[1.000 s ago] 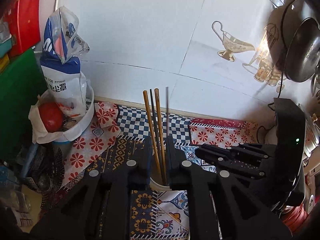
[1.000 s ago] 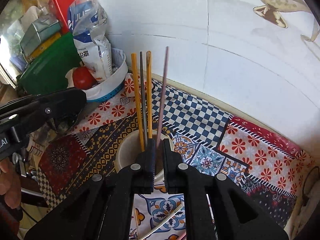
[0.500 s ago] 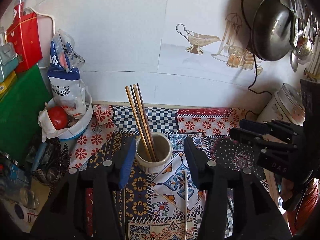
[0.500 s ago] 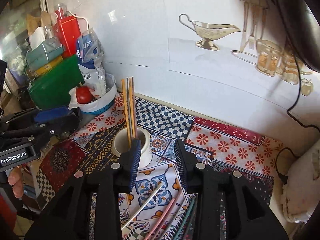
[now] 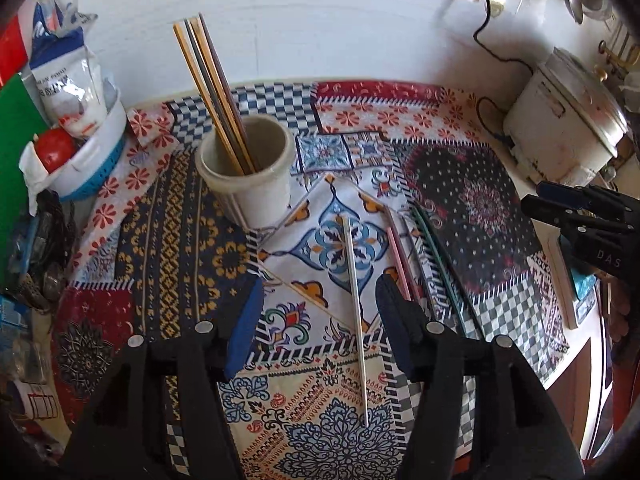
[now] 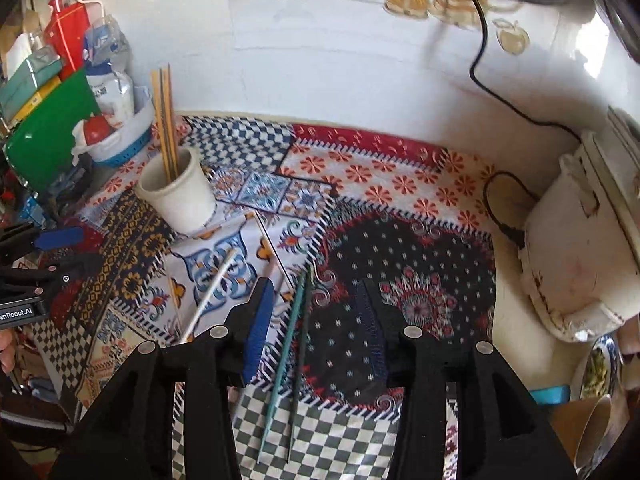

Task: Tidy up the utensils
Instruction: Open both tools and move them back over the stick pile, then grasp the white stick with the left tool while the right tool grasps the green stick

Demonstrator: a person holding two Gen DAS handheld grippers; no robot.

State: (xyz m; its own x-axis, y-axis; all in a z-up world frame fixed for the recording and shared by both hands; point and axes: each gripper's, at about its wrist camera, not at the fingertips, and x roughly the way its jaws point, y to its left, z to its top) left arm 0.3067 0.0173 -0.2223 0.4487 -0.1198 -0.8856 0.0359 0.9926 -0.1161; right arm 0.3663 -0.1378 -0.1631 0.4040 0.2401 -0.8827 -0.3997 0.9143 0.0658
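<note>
A cream ceramic cup point(image 5: 256, 184) point(image 6: 176, 196) stands on the patterned cloth and holds several chopsticks point(image 5: 212, 92) point(image 6: 164, 120) leaning left. More chopsticks lie loose on the cloth: a white one point(image 5: 354, 308) point(image 6: 208, 296), a pink one point(image 5: 398, 258), and a teal one point(image 6: 286, 356) beside a dark one point(image 6: 300, 344). My left gripper point(image 5: 320, 320) is open and empty, above the white chopstick. My right gripper point(image 6: 316, 320) is open and empty, above the teal and dark chopsticks.
A white and blue bowl point(image 5: 96, 152) with a tomato point(image 5: 54, 146) and a bag sits at the left by a green board point(image 6: 48, 140). A white rice cooker point(image 6: 580, 240) with a black cord stands at the right. The tiled wall point(image 5: 320, 20) is behind.
Both grippers have opened, let go of the chopsticks now standing in the cup, and pulled back and up. Both views now look down on the loose chopsticks on the cloth.
</note>
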